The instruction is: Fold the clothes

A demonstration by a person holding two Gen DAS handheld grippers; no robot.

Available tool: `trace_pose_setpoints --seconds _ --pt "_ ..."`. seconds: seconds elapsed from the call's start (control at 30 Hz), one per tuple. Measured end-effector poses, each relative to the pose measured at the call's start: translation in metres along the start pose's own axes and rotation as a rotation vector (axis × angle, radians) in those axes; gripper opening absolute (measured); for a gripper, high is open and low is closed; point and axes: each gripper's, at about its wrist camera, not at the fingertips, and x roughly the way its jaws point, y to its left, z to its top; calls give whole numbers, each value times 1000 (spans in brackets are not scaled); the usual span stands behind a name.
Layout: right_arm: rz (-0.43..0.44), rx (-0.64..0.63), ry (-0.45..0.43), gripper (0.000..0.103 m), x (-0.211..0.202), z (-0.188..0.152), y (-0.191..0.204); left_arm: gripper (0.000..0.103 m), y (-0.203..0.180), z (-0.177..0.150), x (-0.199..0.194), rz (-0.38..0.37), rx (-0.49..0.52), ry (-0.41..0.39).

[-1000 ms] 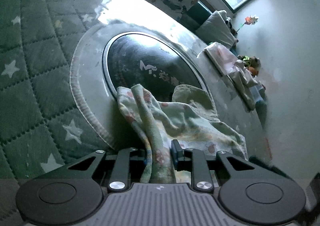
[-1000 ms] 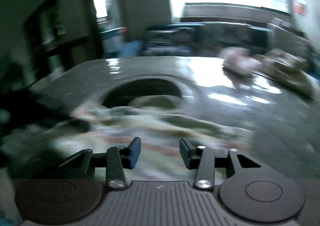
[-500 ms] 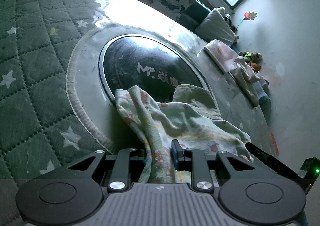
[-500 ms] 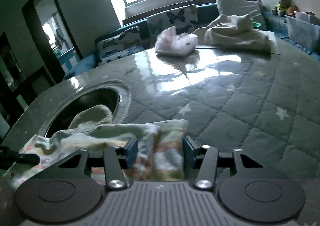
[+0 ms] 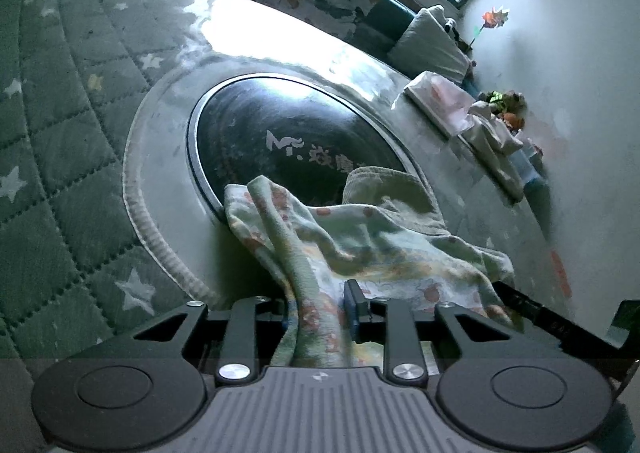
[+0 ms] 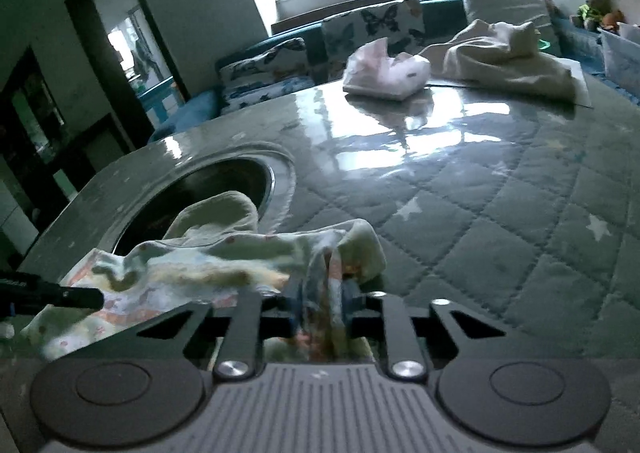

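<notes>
Left wrist view: the left tongs (image 5: 320, 307) pinch a bunched fold of the pale green, floral-printed cloth garment (image 5: 360, 241), which rises between the two fingers. The rest of the garment lies crumpled on the counter (image 5: 68, 141), a surface covered with a green quilted, star-patterned cloth under a glossy clear sheet. The garment's far edge overlaps the rim of a round black glass disc with white lettering (image 5: 288, 137) set into the counter. Farther off, near the wall, lie a pink-white packet (image 5: 440, 101) and a folded cream cloth (image 5: 492, 145).

Right wrist view: the right tongs (image 6: 320, 307) are closing, with another bunched corner of the same garment (image 6: 224, 257) between the fingers. The garment stretches away to the left, where a dark fingertip of the left tongs (image 6: 52, 293) shows at its other end. Beyond lies the quilted counter (image 6: 500, 205).
</notes>
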Motion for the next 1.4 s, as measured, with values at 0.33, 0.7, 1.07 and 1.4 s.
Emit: trace_pose_setpoints --seconds 0.33,0.7,1.07,1.4 --pt "23 -8 -134 11 -43 8 13 13 -41 7 -16 37 190 -71" --pt "-51 -47 -294 11 -110 24 17 13 -104 15 -16 -11 337 -110" --pt "-142 -39 -390 11 -158 25 -2 13 -161 11 -8 -53 445 -114" --pt "-201 -13 -430 11 -181 20 -25 13 -208 5 5 -53 540 -109"
